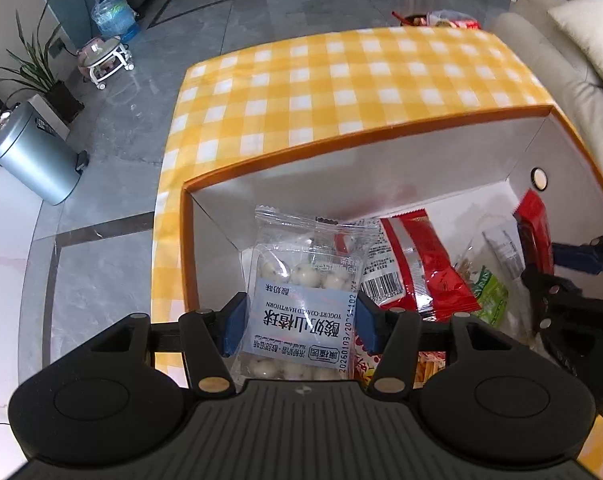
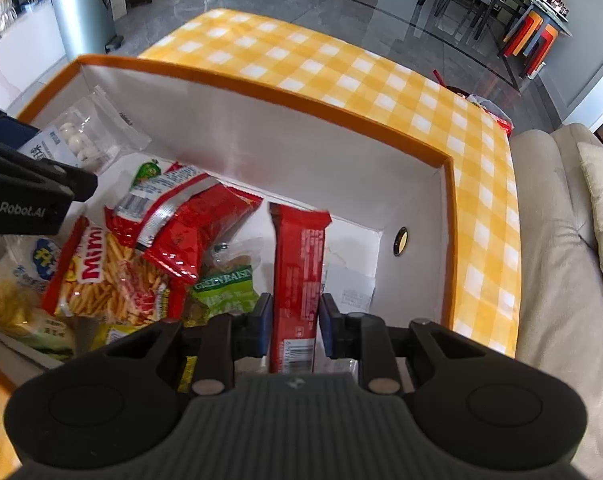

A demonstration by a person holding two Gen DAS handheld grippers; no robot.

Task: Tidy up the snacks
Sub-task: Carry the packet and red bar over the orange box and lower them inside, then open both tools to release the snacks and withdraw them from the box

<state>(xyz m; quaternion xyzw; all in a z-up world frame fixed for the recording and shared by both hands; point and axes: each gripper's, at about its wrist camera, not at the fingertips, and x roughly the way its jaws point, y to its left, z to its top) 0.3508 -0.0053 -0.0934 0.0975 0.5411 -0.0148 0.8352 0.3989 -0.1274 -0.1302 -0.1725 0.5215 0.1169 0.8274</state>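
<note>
My left gripper (image 1: 299, 326) is shut on a clear pack of yogurt-coated hawthorn balls (image 1: 301, 280), held over the left end of an orange-rimmed white box (image 1: 341, 150). My right gripper (image 2: 294, 326) is shut on a long red snack bar (image 2: 297, 272), which hangs inside the right part of the same box (image 2: 261, 84). Each gripper shows at the edge of the other's view: the right gripper (image 1: 557, 280) and the left gripper (image 2: 41, 188). In the box lie a red packet (image 2: 189, 232), a Mimi stick-snack bag (image 2: 101, 280) and a green raisin pack (image 2: 225, 292).
The box stands on a table with a yellow checked cloth (image 1: 341, 80). A beige sofa with a cushion (image 2: 561, 240) runs along the table's right side. A grey bin (image 1: 33, 160), a water bottle (image 1: 113, 12) and a plant (image 1: 41, 72) stand on the floor to the left. More snacks (image 1: 449, 20) sit beyond the table's far edge.
</note>
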